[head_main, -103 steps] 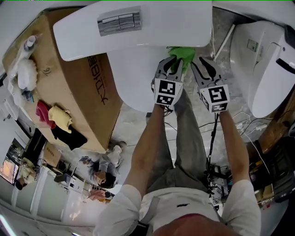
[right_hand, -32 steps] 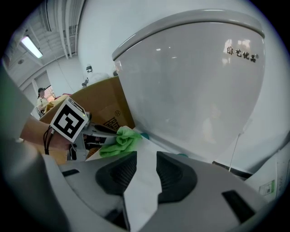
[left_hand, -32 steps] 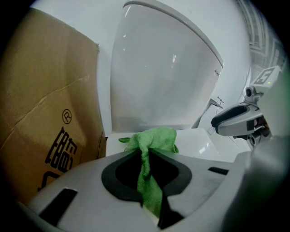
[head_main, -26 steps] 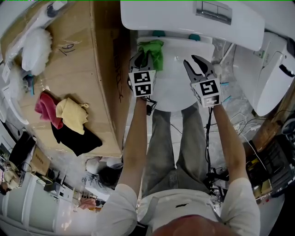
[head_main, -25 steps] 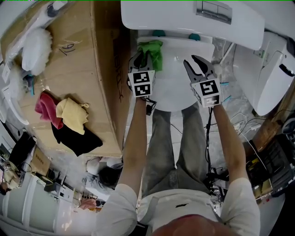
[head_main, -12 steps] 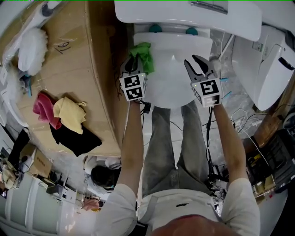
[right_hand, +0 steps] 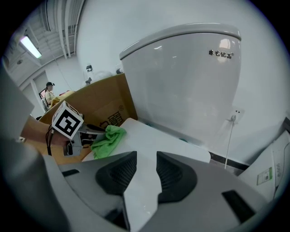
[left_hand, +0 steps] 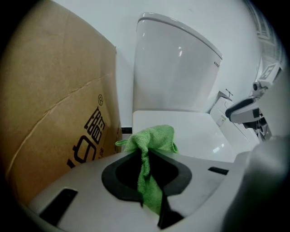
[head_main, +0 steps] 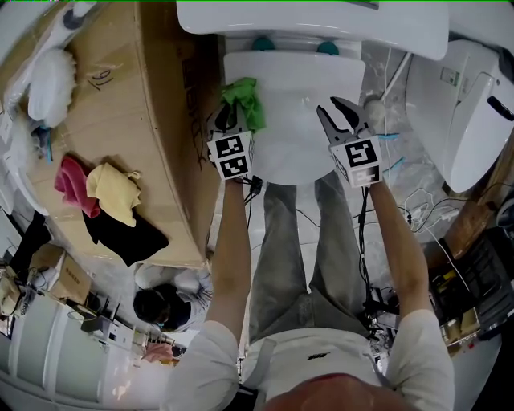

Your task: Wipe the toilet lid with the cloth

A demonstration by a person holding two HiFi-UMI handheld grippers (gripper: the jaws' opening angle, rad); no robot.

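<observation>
The white toilet lid [head_main: 297,96] lies closed below the cistern [head_main: 313,24]. My left gripper [head_main: 233,120] is shut on the green cloth [head_main: 243,100] at the lid's left edge. In the left gripper view the green cloth [left_hand: 149,156] hangs pinched between the jaws, with the lid [left_hand: 190,136] beyond it. My right gripper [head_main: 341,116] hovers open over the lid's right side, holding nothing. In the right gripper view the lid [right_hand: 149,136] shows through the open jaws, and the cloth [right_hand: 108,140] rests at the lid's left edge by the left gripper.
A large cardboard box [head_main: 128,136] stands close against the toilet's left side, with pink, yellow and black cloths [head_main: 108,197] on it. A second white toilet [head_main: 466,104] stands at the right. Cables [head_main: 418,217] lie on the floor near it.
The left gripper with the green cloth has shifted left and down along the lid's left edge. The right gripper has barely moved and stays open.
</observation>
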